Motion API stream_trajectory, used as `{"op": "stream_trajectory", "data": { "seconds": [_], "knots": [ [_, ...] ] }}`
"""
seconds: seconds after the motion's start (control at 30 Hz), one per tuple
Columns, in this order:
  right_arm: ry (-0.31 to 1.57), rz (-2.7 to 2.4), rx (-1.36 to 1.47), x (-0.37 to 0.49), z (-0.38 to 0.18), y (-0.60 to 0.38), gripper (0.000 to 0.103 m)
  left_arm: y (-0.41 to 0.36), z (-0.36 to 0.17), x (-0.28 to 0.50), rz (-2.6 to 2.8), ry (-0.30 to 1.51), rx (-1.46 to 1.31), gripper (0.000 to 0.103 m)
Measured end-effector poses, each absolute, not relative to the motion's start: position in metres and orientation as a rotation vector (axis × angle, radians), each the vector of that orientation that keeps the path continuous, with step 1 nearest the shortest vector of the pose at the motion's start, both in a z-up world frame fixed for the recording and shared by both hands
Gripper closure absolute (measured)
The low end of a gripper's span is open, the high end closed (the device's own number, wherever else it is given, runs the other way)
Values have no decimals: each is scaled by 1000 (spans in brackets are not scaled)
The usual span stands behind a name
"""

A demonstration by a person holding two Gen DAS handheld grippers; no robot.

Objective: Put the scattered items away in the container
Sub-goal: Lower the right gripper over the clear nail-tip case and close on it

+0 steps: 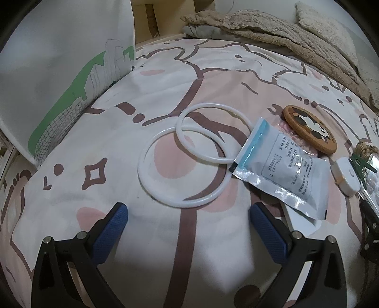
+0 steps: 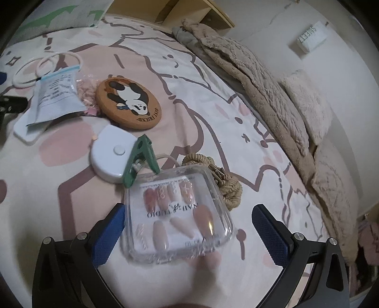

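Note:
Two overlapping white rings [image 1: 187,163] lie on the patterned bedsheet just ahead of my open, empty left gripper [image 1: 188,218]. Right of them lie a foil sachet [image 1: 284,170], a round panda coaster [image 1: 310,130] and a white tape measure [image 1: 345,176]. A white and green container [image 1: 59,90] stands at the far left. My right gripper [image 2: 188,220] is open, its fingers either side of a clear box of false nails [image 2: 180,213] without gripping it. A green clip [image 2: 139,161], the tape measure [image 2: 111,154], the coaster [image 2: 129,104], the sachet [image 2: 55,97] and a braided rope item [image 2: 227,182] lie beyond.
A beige fleece blanket [image 2: 272,94] is heaped along the far and right side of the bed. A wooden shelf [image 1: 154,16] stands behind the container. A small bag of pink bits [image 2: 86,92] lies between sachet and coaster. The left gripper's body [image 2: 11,104] shows at the right wrist view's left edge.

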State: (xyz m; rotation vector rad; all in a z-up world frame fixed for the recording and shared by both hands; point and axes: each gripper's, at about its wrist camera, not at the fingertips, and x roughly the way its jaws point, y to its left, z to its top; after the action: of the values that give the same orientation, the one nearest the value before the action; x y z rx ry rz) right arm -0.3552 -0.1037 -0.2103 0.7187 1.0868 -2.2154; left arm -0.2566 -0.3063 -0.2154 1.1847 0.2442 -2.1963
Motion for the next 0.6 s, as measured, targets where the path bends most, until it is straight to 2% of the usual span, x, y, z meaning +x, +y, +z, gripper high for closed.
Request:
{"op": "stream_trajectory", "data": {
  "seconds": [0.23,0.47,0.6],
  "knots": [
    [1034,-2198,780,-365,-215,-108,0,-307,-217,-263,-2192,229,1194,0],
    [884,-2210,873,-377,-218,-101,0,-311,-219,-275,-2180,220,1200,0],
    [912,-2231,838,-371,-220,-102,0,-312,-221,-282,-2175,209,1200,0]
  ]
}}
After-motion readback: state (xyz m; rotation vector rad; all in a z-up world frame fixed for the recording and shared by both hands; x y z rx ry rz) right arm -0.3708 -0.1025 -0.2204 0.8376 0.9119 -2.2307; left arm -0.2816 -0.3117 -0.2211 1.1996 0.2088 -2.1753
